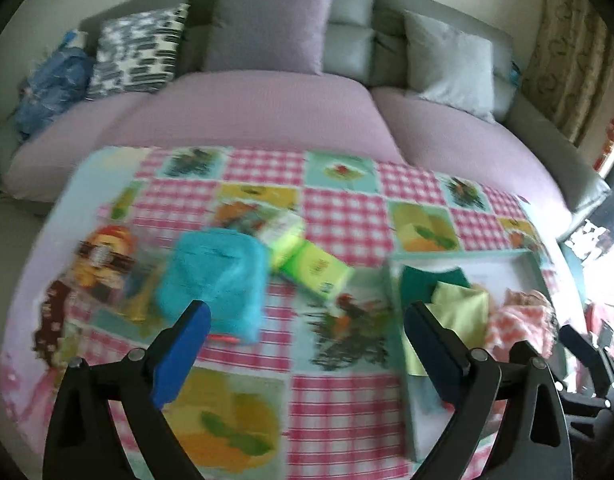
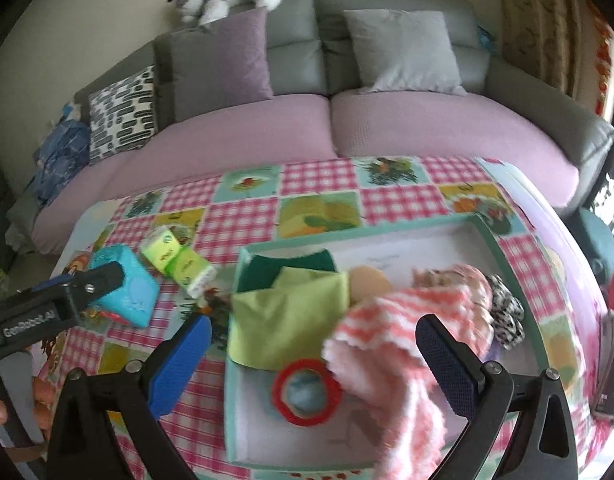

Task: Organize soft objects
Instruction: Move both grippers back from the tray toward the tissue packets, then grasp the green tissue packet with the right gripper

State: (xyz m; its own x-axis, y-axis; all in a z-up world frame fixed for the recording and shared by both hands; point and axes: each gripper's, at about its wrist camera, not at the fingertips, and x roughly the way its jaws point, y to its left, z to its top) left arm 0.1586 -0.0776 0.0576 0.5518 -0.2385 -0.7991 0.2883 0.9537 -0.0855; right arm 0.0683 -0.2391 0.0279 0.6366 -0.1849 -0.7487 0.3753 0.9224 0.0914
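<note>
Lying folded, fluffy turquoise towel (image 1: 215,280), checked tablecloth (image 1: 347,216)

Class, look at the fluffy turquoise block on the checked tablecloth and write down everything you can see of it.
The turquoise block is a box-shaped soft thing covered in fuzzy, towel-like fabric, bright blue-green all over. It lies tilted on the patchwork tablecloth, outside the tray, left of two green packets that sit close beside it. Something small and red-orange peeks from under its near edge. The left gripper is open just before it, not touching as far as can be told. Blur hides finer detail.
</note>
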